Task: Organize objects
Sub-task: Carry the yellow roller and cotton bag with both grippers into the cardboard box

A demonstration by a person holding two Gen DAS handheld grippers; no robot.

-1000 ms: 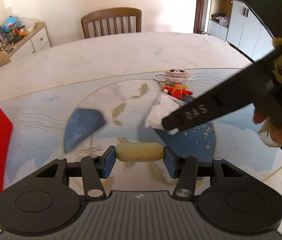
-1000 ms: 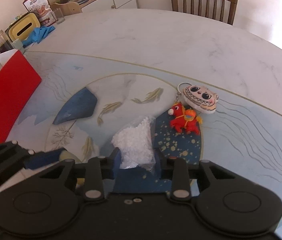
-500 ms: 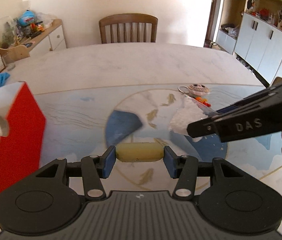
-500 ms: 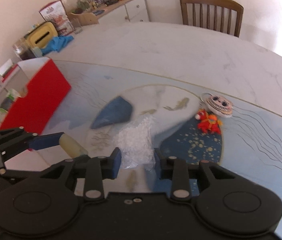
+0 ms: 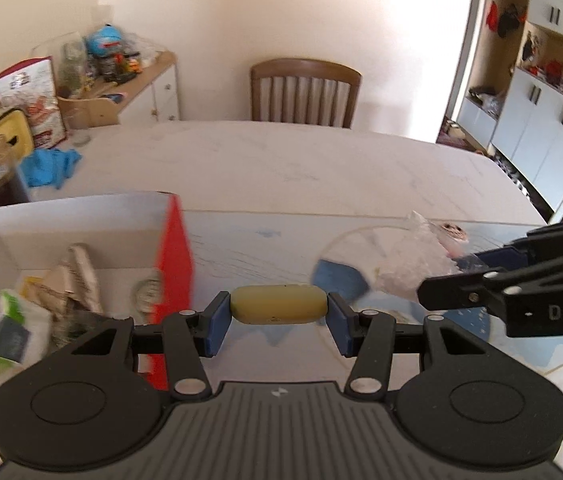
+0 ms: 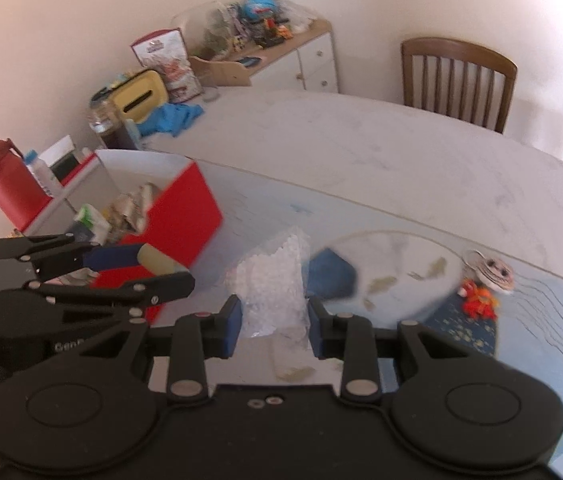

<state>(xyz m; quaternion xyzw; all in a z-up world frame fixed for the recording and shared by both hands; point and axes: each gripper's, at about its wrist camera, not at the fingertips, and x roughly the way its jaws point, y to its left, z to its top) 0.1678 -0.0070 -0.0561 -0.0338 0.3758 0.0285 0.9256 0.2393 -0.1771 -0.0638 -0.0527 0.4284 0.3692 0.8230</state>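
The left gripper [image 5: 278, 322] clenches a pale yellow oblong capsule [image 5: 278, 309] end to end between its blue pads, off the table. Just to its left stands the open red-sided box [image 5: 173, 256]. The right gripper [image 6: 273, 330] grasps a clear plastic bag of white pellets [image 6: 275, 284], lifted beside the left.

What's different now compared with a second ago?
Both grippers have lifted and swung toward the red box, whose open inside now shows. The left gripper still clamps the yellow piece, the right gripper its white bag. The two toy keychains stayed on the mat.
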